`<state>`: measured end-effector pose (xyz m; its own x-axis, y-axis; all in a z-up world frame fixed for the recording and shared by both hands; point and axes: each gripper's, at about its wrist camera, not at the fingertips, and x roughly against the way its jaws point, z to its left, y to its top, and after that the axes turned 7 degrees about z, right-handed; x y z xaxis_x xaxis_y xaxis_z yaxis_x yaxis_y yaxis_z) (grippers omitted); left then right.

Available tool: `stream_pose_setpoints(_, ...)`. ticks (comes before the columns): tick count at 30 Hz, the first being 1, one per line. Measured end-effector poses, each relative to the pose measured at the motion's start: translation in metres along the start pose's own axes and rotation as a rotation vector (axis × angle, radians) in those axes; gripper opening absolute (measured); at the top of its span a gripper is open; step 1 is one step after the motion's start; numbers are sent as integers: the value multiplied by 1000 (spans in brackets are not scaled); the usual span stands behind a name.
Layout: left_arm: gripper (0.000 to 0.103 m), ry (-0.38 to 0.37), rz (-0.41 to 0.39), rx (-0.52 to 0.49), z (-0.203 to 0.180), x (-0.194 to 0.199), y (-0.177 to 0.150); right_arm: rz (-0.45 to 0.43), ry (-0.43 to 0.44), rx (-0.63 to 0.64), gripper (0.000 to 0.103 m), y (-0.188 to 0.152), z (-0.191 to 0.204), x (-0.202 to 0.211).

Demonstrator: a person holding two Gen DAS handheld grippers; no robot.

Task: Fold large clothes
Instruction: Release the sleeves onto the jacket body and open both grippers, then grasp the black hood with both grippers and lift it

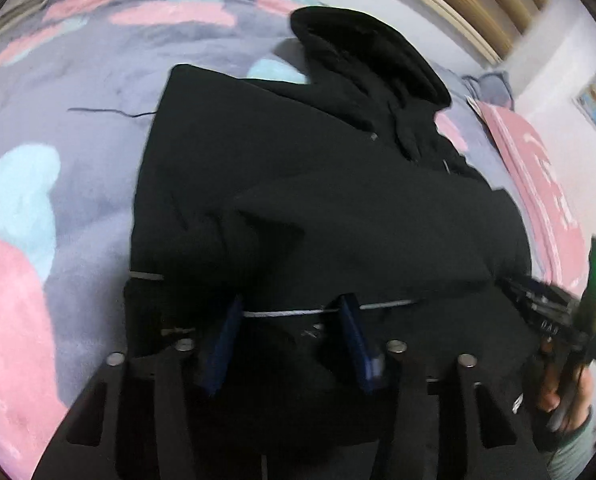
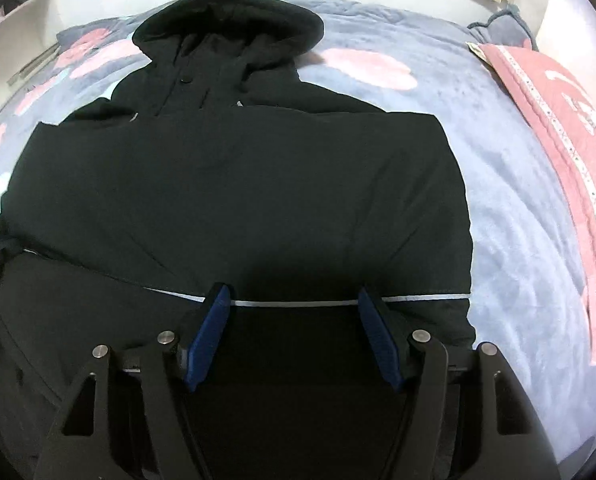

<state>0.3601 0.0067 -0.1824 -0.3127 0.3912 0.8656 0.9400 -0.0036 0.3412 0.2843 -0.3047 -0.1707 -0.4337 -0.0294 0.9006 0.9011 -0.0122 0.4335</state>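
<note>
Black hooded jacket (image 2: 234,184) lies flat on the grey-pink blanket (image 2: 509,216), hood toward the headboard. Left gripper (image 1: 290,312) and right gripper (image 2: 294,304) hover over its lower part, jaws apart, holding nothing.

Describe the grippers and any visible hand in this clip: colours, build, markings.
Both the left gripper and right gripper have blue finger pads on black cut-out linkages with silver pins. Seen from the left wrist, the right unit shows a green LED, and the hand wears a grey-green cuff.
</note>
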Motion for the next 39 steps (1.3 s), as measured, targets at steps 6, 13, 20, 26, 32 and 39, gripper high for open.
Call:
stream_pose_setpoints(6,45,-69,-12,-36,0,22,-5,-15,-7,70,70,-1,4,-1)
stream_pose_setpoints(13,46,-70,-16,-66,-28,63,45,70,31,101,70,18,-3,25)
stream_pose_setpoints(20,46,-85,4,-99,-76,105,111,14,84,42,70,75,-17,102)
stream_pose_setpoints(26,53,-138,-30,-122,-104,144,163,-34,114,9,70,143,-25,157)
stream_pose_setpoints(32,55,-81,-14,-112,-109,135,209,-33,147,-77,70,194,-41,154)
stream_pose_setpoints(39,55,-43,33,3,-76,66,266,40,165,-131,70,237,-56,90)
